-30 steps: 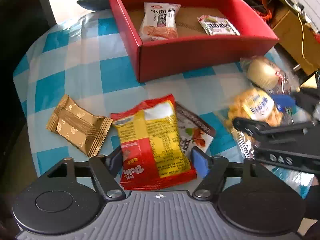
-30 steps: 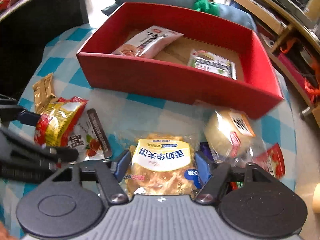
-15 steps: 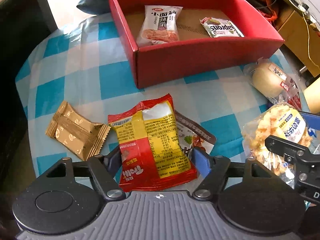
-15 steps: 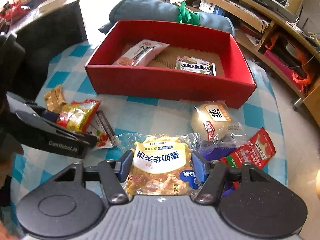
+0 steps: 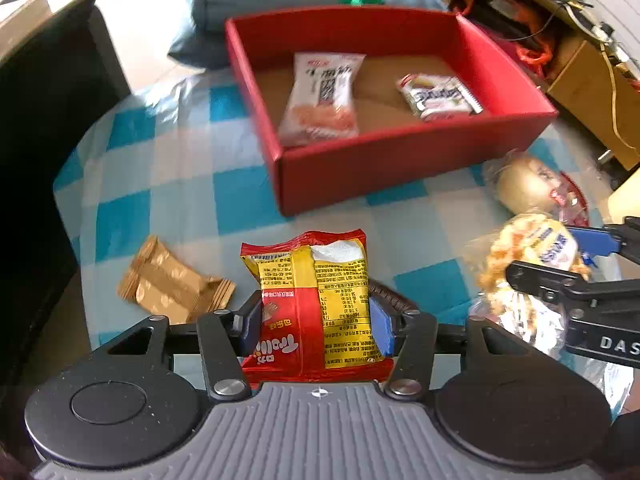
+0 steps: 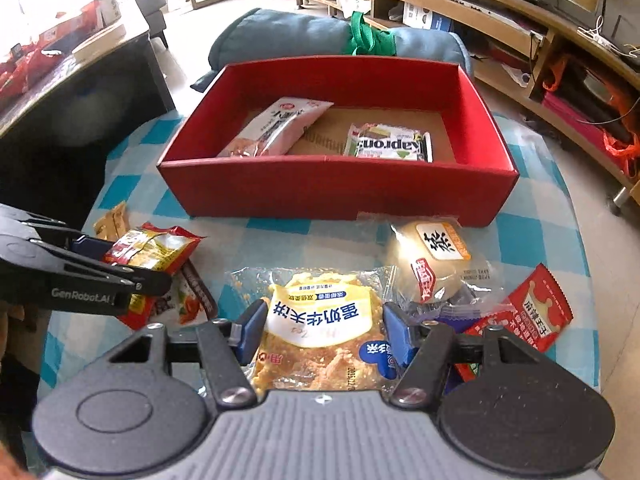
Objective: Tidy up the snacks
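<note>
My left gripper [image 5: 316, 326] is shut on a red-and-yellow snack bag [image 5: 316, 292] and holds it above the checked tablecloth. My right gripper [image 6: 324, 332] is shut on a clear pack of yellow pastry [image 6: 320, 320], also lifted. A red box [image 5: 400, 160] stands ahead of both grippers; it also shows in the right wrist view [image 6: 336, 188]. Inside lie a white-and-pink packet [image 5: 320, 100] and a small green-and-white packet [image 5: 438, 96].
A gold wrapper [image 5: 172, 288] lies left of my left gripper. A dark flat packet [image 6: 192, 296] lies under the lifted bag. A round bun in clear wrap [image 6: 436, 264] and a red packet [image 6: 524, 312] lie at the right. A dark cabinet [image 5: 36, 140] stands left.
Both grippers have risen with their snacks, so the table and box look farther away. The red-and-yellow bag has come off the dark packet beneath it.
</note>
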